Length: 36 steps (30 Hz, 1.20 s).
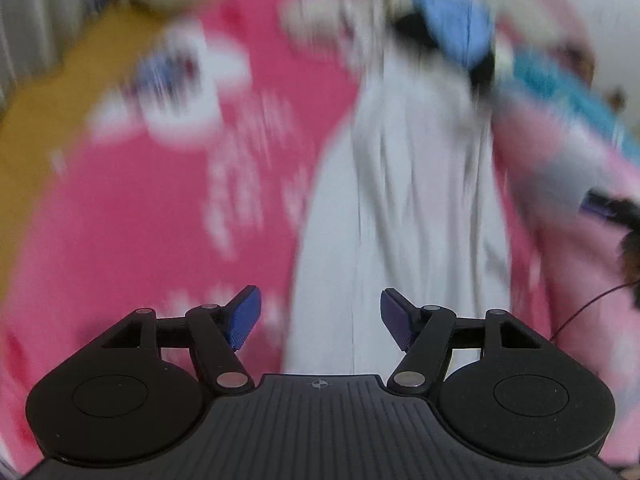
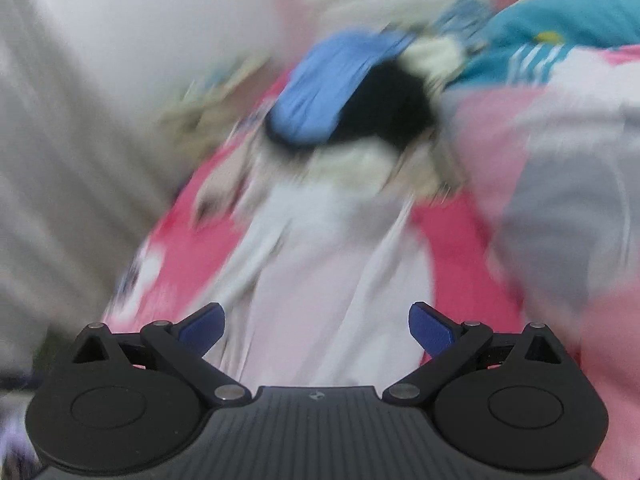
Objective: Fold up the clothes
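1. Both views are smeared by motion blur, so fine detail cannot be read.
2. The left claw (image 1: 320, 316) is seen with its pads apart and nothing between them; the right claw (image 2: 316, 328) is spread wide and likewise empty.
3. One white garment (image 1: 400, 220) is laid lengthwise on the pink printed bedspread (image 1: 160, 220), ahead of both claws.
4. The step in hand is judged to be a move between grasps, with no cloth held.
5. Next, an edge or corner of the white garment must be reached and pinched.
6. Beyond it one heap of clothes (image 2: 360, 92) is seen, blue, black and teal pieces; a firm count is not possible.
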Tool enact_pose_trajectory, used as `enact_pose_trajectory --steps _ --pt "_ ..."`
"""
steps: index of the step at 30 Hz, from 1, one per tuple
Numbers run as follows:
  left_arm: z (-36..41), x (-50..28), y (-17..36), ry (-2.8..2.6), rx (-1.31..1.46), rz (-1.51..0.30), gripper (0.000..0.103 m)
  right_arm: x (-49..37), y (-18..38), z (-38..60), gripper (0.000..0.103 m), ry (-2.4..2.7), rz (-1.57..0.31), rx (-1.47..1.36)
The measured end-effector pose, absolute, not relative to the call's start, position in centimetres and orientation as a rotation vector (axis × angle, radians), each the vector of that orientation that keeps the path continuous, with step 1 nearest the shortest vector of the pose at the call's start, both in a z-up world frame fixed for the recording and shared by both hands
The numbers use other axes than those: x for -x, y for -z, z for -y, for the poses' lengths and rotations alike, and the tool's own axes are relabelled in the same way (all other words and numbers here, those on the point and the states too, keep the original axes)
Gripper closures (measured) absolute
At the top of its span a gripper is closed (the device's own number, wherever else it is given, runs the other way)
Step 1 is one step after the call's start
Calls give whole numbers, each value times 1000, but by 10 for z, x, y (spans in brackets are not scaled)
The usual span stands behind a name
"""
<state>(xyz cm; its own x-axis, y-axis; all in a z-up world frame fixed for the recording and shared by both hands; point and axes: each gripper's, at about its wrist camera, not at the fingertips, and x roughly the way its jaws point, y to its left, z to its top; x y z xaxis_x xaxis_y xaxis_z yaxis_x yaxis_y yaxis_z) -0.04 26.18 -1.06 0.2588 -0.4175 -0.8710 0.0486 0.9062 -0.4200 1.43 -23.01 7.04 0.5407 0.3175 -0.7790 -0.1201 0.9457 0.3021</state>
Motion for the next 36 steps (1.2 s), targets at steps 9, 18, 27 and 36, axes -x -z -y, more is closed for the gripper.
enact_pose_trajectory --steps 9,18,27,36 --pt "-191 48 114 197 114 -1470 49 174 17 152 11 -413 -1103 -36" --pt "-210 36 54 45 23 -1261 98 204 58 169 26 -273 -1109 -95" --pt "-297 -69 -23 -446 -216 -881 100 215 62 188 26 -228 -1105 -175" --pt "-295 -168 74 -604 -408 -960 49 213 71 180 26 -222 -1134 -185"
